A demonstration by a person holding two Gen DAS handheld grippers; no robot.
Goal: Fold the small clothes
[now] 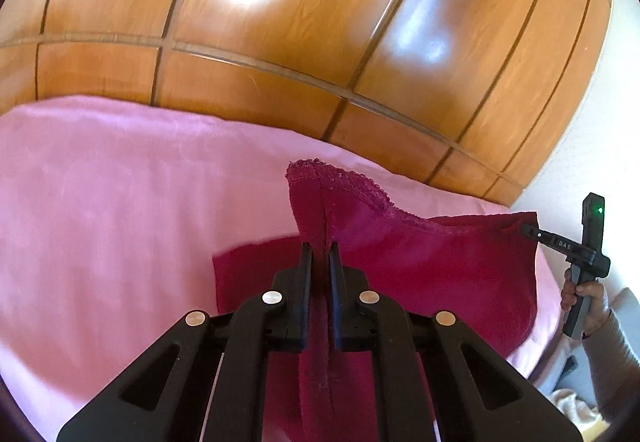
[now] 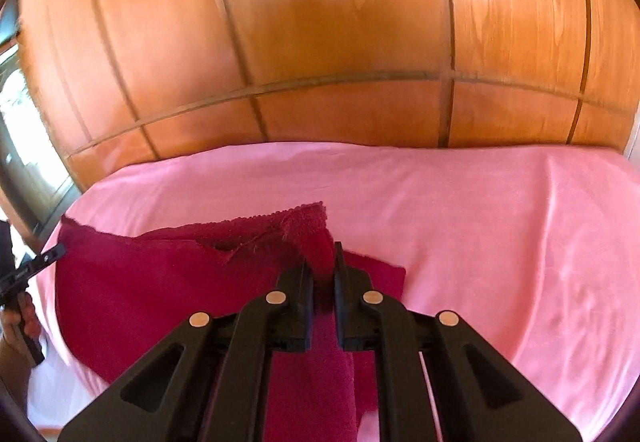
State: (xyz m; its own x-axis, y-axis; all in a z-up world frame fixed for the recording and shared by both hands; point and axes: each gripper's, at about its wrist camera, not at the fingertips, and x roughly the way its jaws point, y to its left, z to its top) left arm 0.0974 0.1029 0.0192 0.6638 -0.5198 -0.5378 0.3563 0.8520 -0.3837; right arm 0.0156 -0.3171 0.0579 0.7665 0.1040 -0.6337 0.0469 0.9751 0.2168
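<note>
The left gripper (image 1: 320, 248) is pinching a raised fold of the dark red garment (image 1: 432, 262) between its two black fingers (image 1: 306, 262), which are standing narrow with only cloth between them. From that pinch the fabric is peaking up toward twelve o'clock, where a lace-trimmed edge (image 1: 344, 178) is curling over, and is trailing down between the finger mounts toward six o'clock.

The right gripper (image 2: 322, 262) is likewise clamping a lifted corner of the same garment (image 2: 160, 282), its fingers (image 2: 306, 274) narrow around a ridge of cloth that is rising toward twelve o'clock. In the left wrist view this gripper (image 1: 528, 230) is showing at three o'clock, nipping the far corner of the fabric, with the person's right hand (image 1: 586, 296) wrapping the handle below it.

Between the two holds the garment is sagging, its lower part lying on the pink bedsheet (image 1: 100, 202). In the right wrist view it is spreading toward nine o'clock, where the other gripper's tip (image 2: 52, 254) is meeting its edge.

Beyond the bed, from ten to two o'clock, glossy wooden wardrobe panels (image 2: 320, 42) are filling the background.
</note>
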